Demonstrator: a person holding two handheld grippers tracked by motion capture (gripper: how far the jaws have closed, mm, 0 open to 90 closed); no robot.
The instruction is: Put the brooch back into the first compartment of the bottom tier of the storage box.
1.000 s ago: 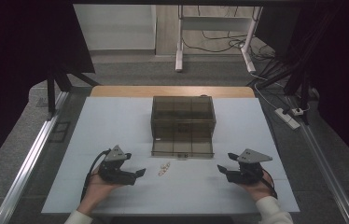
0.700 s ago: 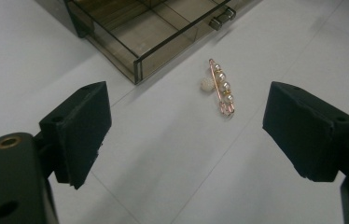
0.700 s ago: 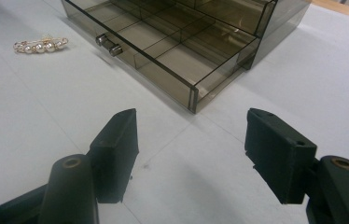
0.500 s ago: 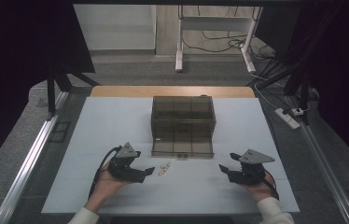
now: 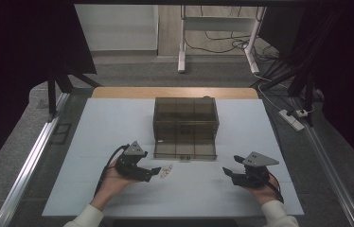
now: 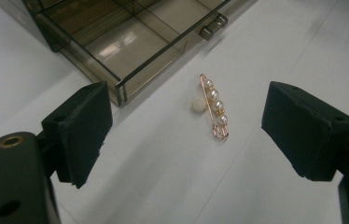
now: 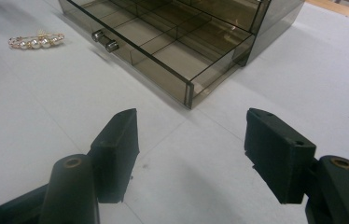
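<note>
A: Where is the pearl pin [image 6: 213,106] now?

B: It lies flat on the white surface [image 5: 109,127], just in front of the smoked plastic box [image 5: 186,118], near the left front corner of the pulled-out drawer [image 5: 185,150]. In the high view it is a small pale thing [image 5: 166,170] just right of the left gripper [image 5: 152,173]. Nothing touches it.

A: And the left gripper, open or closed?

B: Jaws spread wide, nothing between the pads. In the left gripper view the pin sits between the two black jaws but farther ahead, approx. in the middle, clearly apart from both. A small round white bead [image 6: 197,104] lies touching or almost touching the pin's left side; I cannot tell which.

A: Pin details?

B: Gold-coloured wire w/ four pearls in a row, a loop at the near end. In that view it is a bit diagonal.

A: Right gripper [image 5: 229,173]?

B: Also spread, holds nothing. It is low over the surface at the right of the drawer, well apart from the pin. In the right gripper view the pin [image 7: 36,40] is far at upper left, beyond the drawer knob [image 7: 105,40].

A: Drawer content?

B: Open, w/ dividers making several compartments. The ones I can see look empty, but the back part is under the box, so no info there.
</note>
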